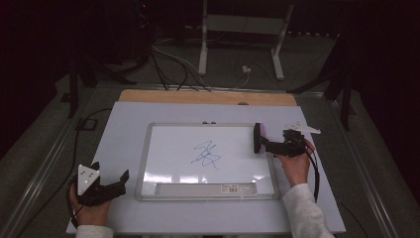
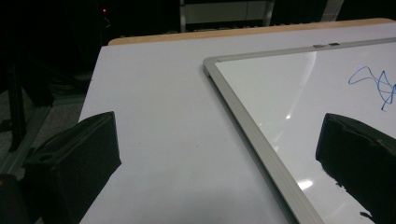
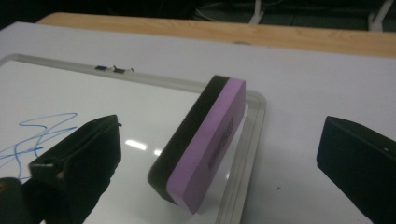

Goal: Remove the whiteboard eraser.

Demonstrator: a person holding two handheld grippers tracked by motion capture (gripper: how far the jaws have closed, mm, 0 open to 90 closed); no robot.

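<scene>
we're over the table (image 1: 124, 218) now, and on it lies the whiteboard (image 1: 163, 148), a flat framed board with a blue scribble (image 1: 206, 154) near its middle and a tray (image 1: 198, 189) along its near edge; from the high view we can't tell whether anything lies in that tray beyond a small label. the eraser (image 1: 259, 138) stands on its edge at the board's right side, black felt face turned toward the scribble, purple back toward the right gripper (image 1: 267, 145). in the right gripper view the eraser (image 3: 205, 140) sits between the two black jaws with clear space on both sides, so those jaws are spread wide and holding nothing; up close we read it resting on the board just inside the frame (image 3: 247, 154), slightly tilted, with printing along the purple side that the high view is too far off to show. the left gripper (image 1: 106, 186) rests at the table's near left corner, well apart from the eraser, jaws wide and empty. the left gripper view gives us the board's left corner (image 2: 210, 65) and a sliver of the scribble (image 2: 373, 84), while the high view alone gives us both hands together.
</scene>
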